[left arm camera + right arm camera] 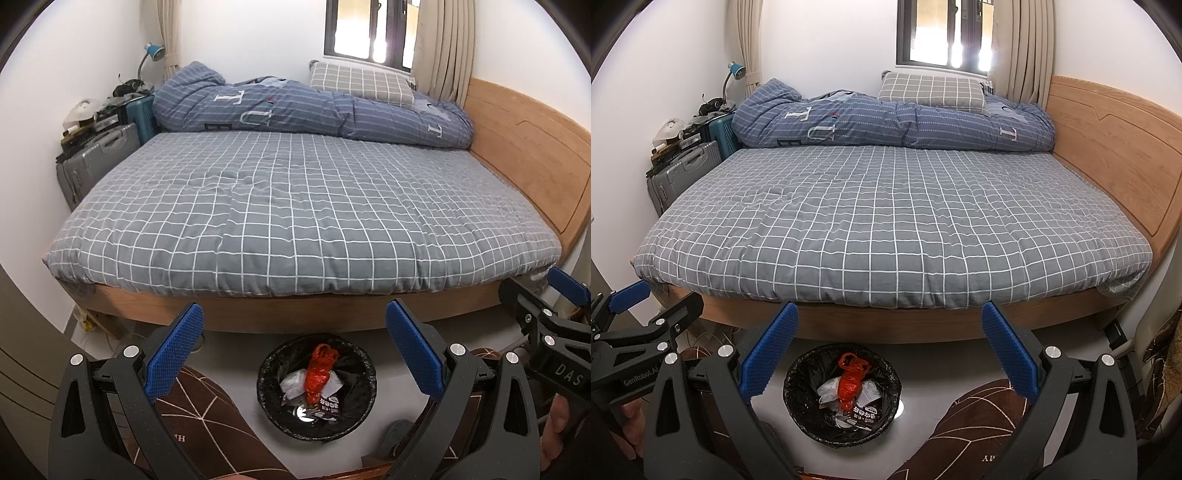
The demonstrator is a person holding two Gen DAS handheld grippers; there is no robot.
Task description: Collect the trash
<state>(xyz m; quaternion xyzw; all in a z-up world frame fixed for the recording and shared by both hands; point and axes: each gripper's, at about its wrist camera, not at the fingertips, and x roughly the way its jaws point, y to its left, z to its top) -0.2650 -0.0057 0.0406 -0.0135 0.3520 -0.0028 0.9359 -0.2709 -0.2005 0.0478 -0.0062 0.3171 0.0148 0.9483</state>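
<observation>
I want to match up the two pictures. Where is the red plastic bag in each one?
Left wrist view: the red plastic bag is low and just right of centre, lying in the black trash bin, between the open fingers of the left gripper.
Right wrist view: the bag is low and left of centre, in the same bin, nearer the left finger of the open right gripper.
Shared landmark: the wooden bed frame just behind the bin.

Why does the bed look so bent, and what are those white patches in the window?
Left wrist view: the fisheye lens bows the bed and darkens the corners; the window is blown out by daylight. Right wrist view: the same bowing, and the same glare through the panes.
</observation>
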